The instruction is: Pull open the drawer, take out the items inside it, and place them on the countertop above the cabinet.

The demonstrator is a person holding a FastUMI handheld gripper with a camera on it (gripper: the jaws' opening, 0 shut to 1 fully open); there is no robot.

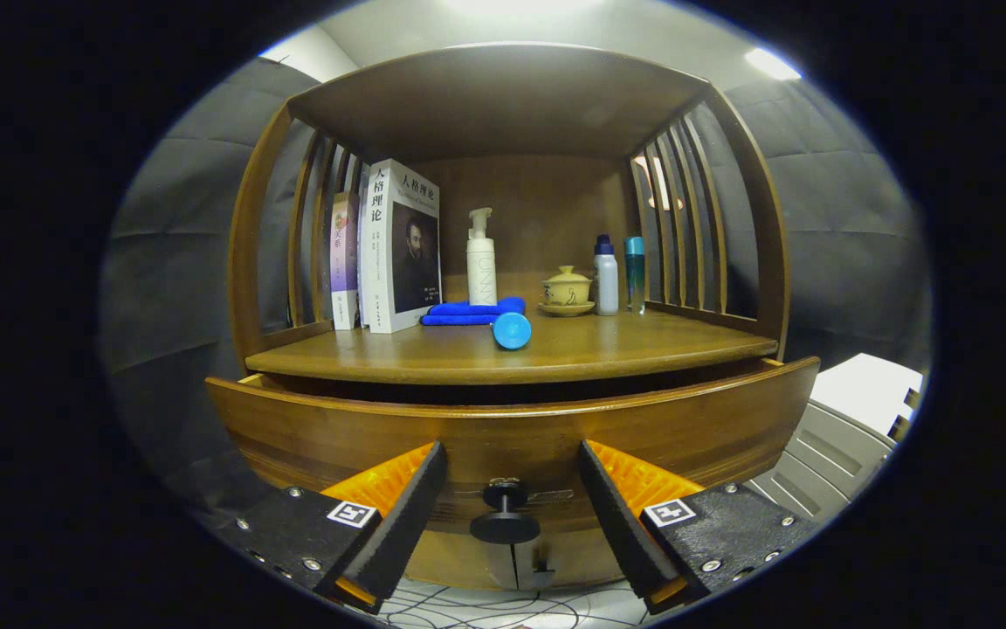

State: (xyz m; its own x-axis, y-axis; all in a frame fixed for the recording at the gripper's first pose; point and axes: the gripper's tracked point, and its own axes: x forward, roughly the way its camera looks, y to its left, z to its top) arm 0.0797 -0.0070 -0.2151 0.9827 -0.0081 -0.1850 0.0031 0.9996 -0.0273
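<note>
Spread wide at the bottom of the frame, the gripper (512, 515) fingers flank the small round black drawer knob (505, 526) without touching it, seemingly lined up to grasp it. Just behind, the curved brown wooden drawer (311, 428) stands slightly pulled out, its contents hidden. Above, the wooden counter (643, 345) carries upright books (398, 245), a blue folded cloth (468, 312) and bottles.
</note>
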